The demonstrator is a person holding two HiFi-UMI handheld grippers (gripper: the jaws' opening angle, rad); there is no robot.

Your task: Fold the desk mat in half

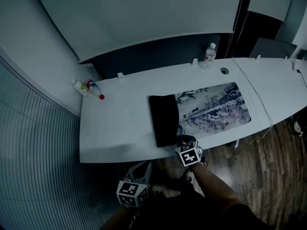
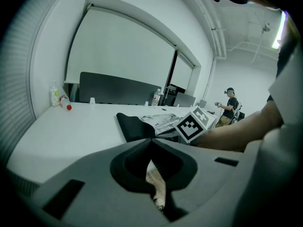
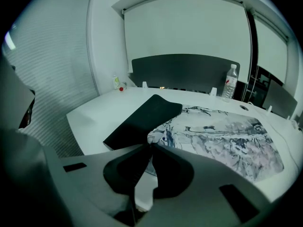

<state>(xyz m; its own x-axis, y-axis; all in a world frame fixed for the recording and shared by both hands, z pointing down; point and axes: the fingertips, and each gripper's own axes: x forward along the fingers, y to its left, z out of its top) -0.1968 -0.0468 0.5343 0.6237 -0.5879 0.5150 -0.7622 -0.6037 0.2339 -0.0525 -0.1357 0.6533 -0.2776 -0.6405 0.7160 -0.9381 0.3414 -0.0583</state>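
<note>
The desk mat [image 1: 213,107] lies on the white table [image 1: 120,123], ink-landscape print facing up. Its left end is turned over as a black flap [image 1: 164,119] lying on the print. At the mat's near edge, by the fold, my right gripper [image 1: 185,140] is shut on the mat. In the right gripper view the jaws [image 3: 150,145] meet on the edge of the mat [image 3: 222,141], with the black flap [image 3: 142,119] just beyond. My left gripper [image 1: 142,170] hangs below the table's front edge, shut with nothing in it [image 2: 151,140]. From there the mat [image 2: 161,122] appears ahead.
A water bottle [image 1: 209,53] stands at the table's back edge. Small bottles [image 1: 88,87] lie at the far left corner. A white cable [image 1: 254,90] runs over the right side beside a grommet hole [image 1: 224,71]. A person [image 2: 230,105] stands far off.
</note>
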